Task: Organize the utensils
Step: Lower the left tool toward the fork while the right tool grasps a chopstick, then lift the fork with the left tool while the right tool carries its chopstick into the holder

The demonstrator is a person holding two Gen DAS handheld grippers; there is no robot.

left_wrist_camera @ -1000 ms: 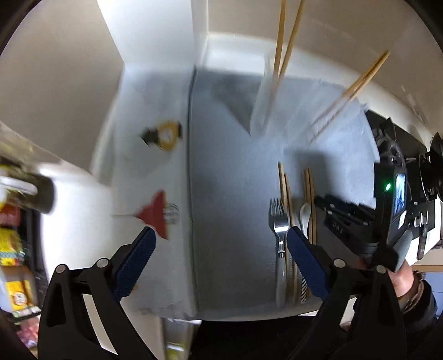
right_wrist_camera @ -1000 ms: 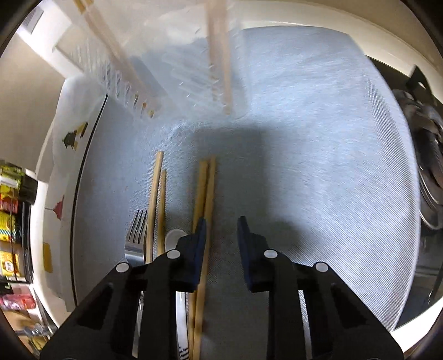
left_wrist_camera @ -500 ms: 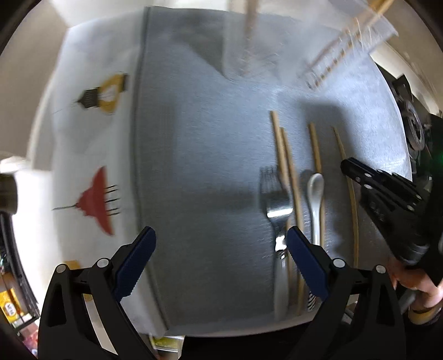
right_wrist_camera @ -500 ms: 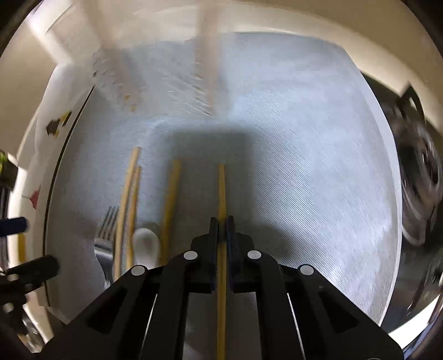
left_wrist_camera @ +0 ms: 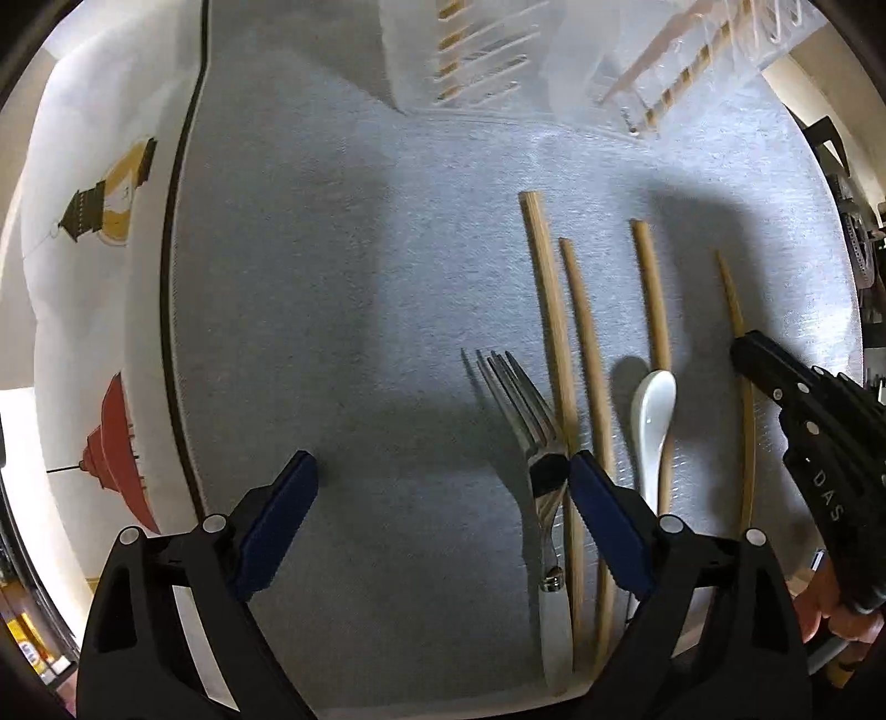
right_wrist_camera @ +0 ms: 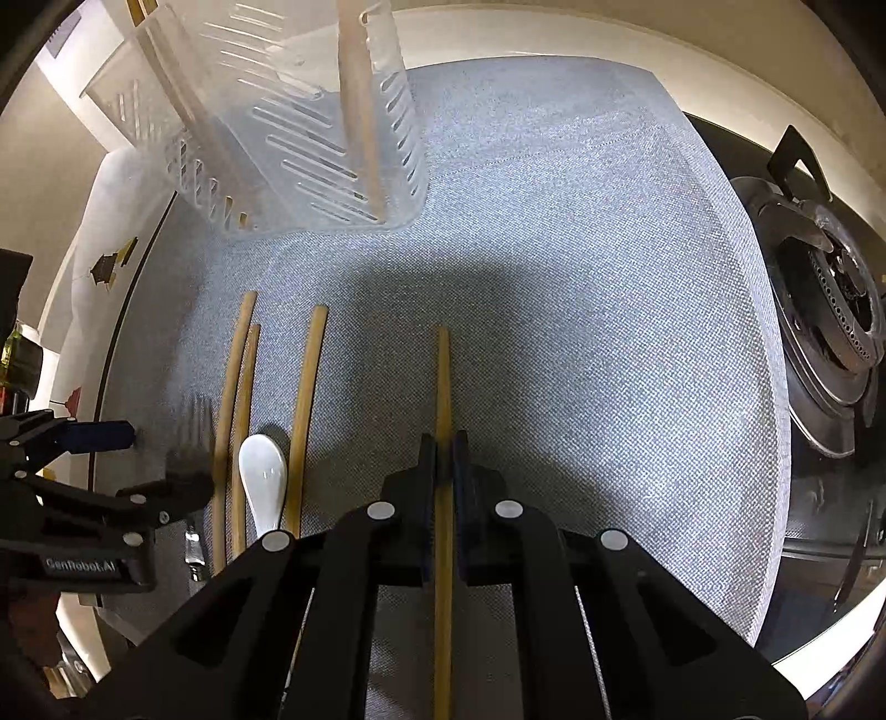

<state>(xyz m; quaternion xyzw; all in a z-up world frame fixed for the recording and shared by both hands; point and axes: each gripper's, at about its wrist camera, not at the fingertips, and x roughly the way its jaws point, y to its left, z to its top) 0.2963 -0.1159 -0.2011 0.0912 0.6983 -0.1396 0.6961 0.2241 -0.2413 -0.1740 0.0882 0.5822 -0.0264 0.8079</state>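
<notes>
My right tongs [right_wrist_camera: 441,443] clamp one chopstick [right_wrist_camera: 442,376]; my left tongs [left_wrist_camera: 443,493] gape wide, empty, beside the fork [left_wrist_camera: 520,399].

a grey mat [right_wrist_camera: 581,288] covers the pale counter [right_wrist_camera: 554,33], beside a gas burner [right_wrist_camera: 830,299].

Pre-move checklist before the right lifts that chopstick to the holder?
1. Right gripper jaws shut on the chopstick: ok.
2. Grip near the stick's middle: cannot tell, its near end is hidden.
3. Other three chopsticks, white spoon and fork apart from the held stick: ok.
4. Left gripper open, holding nothing: ok.
5. Left gripper close to the fork and its neighbouring chopstick: not ok, risk of nudging them.
6. Clear plastic holder upright with room: ok; it already holds chopsticks.
</notes>
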